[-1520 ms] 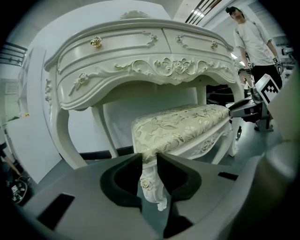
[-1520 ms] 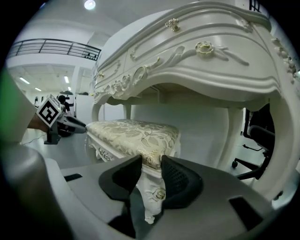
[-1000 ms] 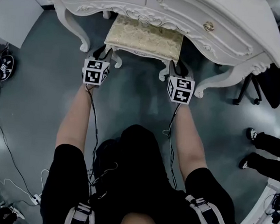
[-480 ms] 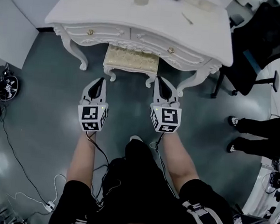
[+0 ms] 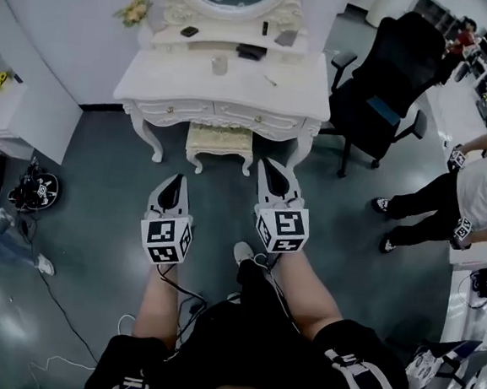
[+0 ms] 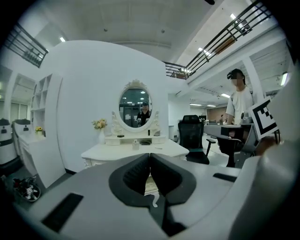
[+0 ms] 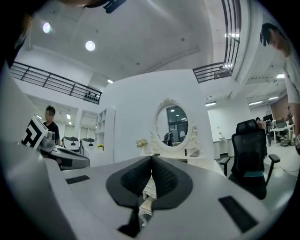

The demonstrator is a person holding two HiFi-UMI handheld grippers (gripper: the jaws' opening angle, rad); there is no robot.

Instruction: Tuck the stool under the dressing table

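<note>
The cream-cushioned stool stands tucked between the legs of the white dressing table, only its front part showing. Both grippers hang in the air well short of it, pointing at the table. My left gripper is shut with nothing in it, and so is my right gripper. In the left gripper view the pads meet at the left gripper, with the table and oval mirror far ahead. The right gripper view shows the right gripper shut, with a sliver of the stool behind it.
A black office chair stands right of the table. A person stands at the far right. A small wheeled device and cables lie on the floor at left. A cup and flowers sit on the table.
Both grippers left the stool's front corners, shut, and drew back and up. The view rose, so the whole table and mirror now show.
</note>
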